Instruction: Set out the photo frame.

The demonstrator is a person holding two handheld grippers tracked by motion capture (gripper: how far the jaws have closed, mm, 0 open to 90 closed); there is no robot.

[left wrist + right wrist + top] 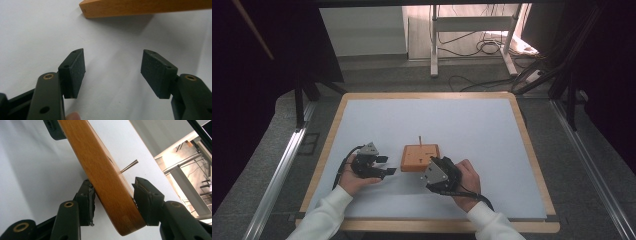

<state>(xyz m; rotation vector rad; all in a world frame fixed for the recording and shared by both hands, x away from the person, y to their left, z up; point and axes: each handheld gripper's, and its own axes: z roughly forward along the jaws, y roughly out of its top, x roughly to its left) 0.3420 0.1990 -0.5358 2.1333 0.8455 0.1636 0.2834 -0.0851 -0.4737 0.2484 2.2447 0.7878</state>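
Wooden block point(420, 157) lying flat on the white tabletop point(472, 130), near the person's edge and slightly left of middle; thin pin point(420, 139) standing upright from its top face toward the far side. Seen in the right gripper view as an orange-brown slab point(105, 177) with rounded near corner, pin point(130, 165) projecting from its upper face.

Right tongs point(435, 169) at the block's near right corner, partly closed around the slab's thickness; left pad point(89, 202) against the underside, right pad point(145, 200) at or just short of the top face; firm clamping not confirmed, judged to be at the point of gripping. Near corner appears raised off the surface in that view; not certain.

Left tongs point(379, 166) just left of the block, apart from it, set wide with nothing between the pads point(77, 71); block edge point(140, 7) ahead of them across bare tabletop, its long edge running crosswise to the tongs' line.

Right hand point(467, 177) the nearer and engaged; left hand point(354, 180) resting low, free.

Judged obstruction: none between left tongs and block; pin to be kept clear of any grip on the top face. Floor beyond the tabletop carrying cables point(482, 47) and a stand point(472, 30), well apart.
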